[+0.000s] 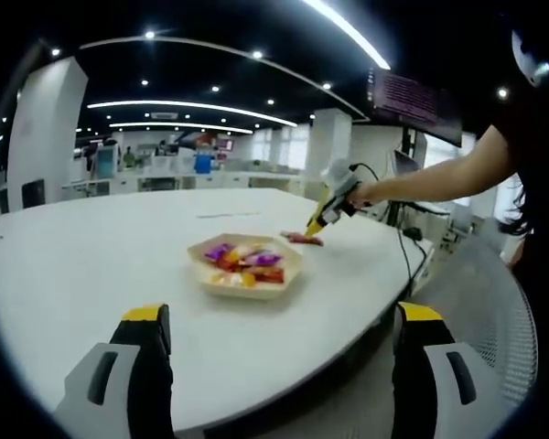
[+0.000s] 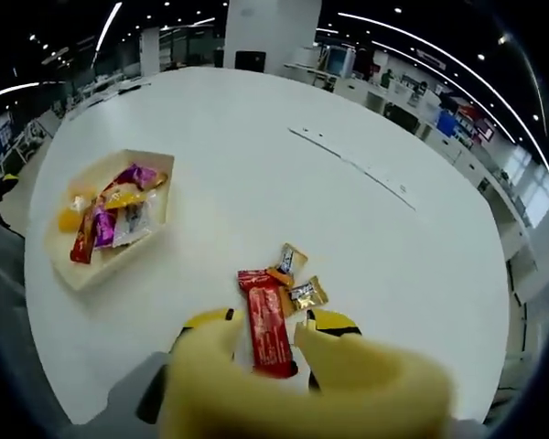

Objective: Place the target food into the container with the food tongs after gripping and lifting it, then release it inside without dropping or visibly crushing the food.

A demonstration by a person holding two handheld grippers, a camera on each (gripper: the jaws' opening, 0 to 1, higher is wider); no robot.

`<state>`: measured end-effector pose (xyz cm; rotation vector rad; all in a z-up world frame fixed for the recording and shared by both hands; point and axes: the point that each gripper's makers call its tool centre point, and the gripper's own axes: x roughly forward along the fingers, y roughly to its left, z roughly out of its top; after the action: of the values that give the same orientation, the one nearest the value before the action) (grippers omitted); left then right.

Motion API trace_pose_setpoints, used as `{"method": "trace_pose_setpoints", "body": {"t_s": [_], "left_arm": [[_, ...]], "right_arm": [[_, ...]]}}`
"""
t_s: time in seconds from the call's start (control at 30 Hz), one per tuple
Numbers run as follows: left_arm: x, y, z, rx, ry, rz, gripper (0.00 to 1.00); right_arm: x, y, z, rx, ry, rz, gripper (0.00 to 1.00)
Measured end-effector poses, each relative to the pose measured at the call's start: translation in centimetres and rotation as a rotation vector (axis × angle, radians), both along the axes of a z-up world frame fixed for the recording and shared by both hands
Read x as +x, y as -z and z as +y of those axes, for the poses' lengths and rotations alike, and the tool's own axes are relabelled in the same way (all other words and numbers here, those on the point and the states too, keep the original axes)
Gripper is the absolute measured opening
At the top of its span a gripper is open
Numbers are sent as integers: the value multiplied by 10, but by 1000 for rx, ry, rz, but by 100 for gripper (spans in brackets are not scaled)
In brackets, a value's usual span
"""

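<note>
A long red snack bar (image 2: 267,329) lies flat on the white table, with two small gold-wrapped sweets (image 2: 306,293) beside its far end. My right gripper (image 2: 270,322) is open, its yellow jaws straddling the bar with a little gap on each side. In the left gripper view the right gripper (image 1: 313,229) points down at the red bar (image 1: 304,239), held by a person's hand. A pale cardboard tray (image 2: 119,261) with several bright wrapped snacks sits left of the bar. My left gripper (image 1: 282,315) is open, low and short of the tray (image 1: 201,274).
The round white table (image 1: 91,265) has its near edge just beyond my left jaws, with grey floor to the right. A black cable (image 1: 407,256) hangs over the table's right edge. The person's arm (image 1: 439,183) reaches in from the right.
</note>
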<state>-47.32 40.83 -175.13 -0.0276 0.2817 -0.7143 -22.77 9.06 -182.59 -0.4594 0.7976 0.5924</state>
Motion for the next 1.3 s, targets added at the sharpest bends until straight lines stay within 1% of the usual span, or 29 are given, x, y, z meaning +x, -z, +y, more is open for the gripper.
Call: {"method": "trace_pose_setpoints", "body": {"t_s": [0.13, 0.2, 0.3, 0.43, 0.47, 0.5, 0.53, 0.57, 0.67, 0.77, 0.83, 0.9, 0.97, 1.07, 1.3], "left_arm": [[1, 0, 0, -3, 0, -2, 98], [1, -1, 1, -4, -1, -7, 98], [1, -1, 1, -4, -5, -12, 99], [2, -1, 2, -4, -8, -10, 99], [2, -1, 2, -4, -8, -10, 99], [2, -1, 2, -2, -10, -10, 99], [2, -1, 2, -2, -10, -10, 99], [2, -1, 2, -2, -10, -9, 99], [2, 0, 2, -1, -11, -5, 99], [2, 0, 2, 1, -8, -1, 99], [2, 0, 2, 1, -5, 3, 98], [2, 0, 2, 2, -8, 2, 98], [2, 0, 2, 1, -8, 4, 98], [2, 0, 2, 1, -6, 3, 98], [1, 1, 0, 2, 4, 8, 99]], "right_arm": [[2, 6, -1, 2, 3, 13, 31], [3, 6, 1, 15, 7, 17, 31], [4, 9, 1, 38, 24, 39, 31], [-1, 16, 6, 28, 0, 68, 32], [0, 19, 5, -1, -12, 57, 31], [0, 19, 5, -4, -13, 56, 31], [1, 18, 4, 21, 15, 76, 31], [2, 18, 5, 28, 11, 77, 31], [1, 18, 5, 27, 1, 76, 31], [3, 18, 6, 23, -4, 93, 31], [4, 17, 8, 23, -13, 88, 32], [3, 17, 9, 12, 19, 102, 31], [2, 17, 10, 7, 7, 97, 29], [2, 17, 9, 6, 30, 96, 26], [2, 17, 10, -1, 46, 100, 23]]}}
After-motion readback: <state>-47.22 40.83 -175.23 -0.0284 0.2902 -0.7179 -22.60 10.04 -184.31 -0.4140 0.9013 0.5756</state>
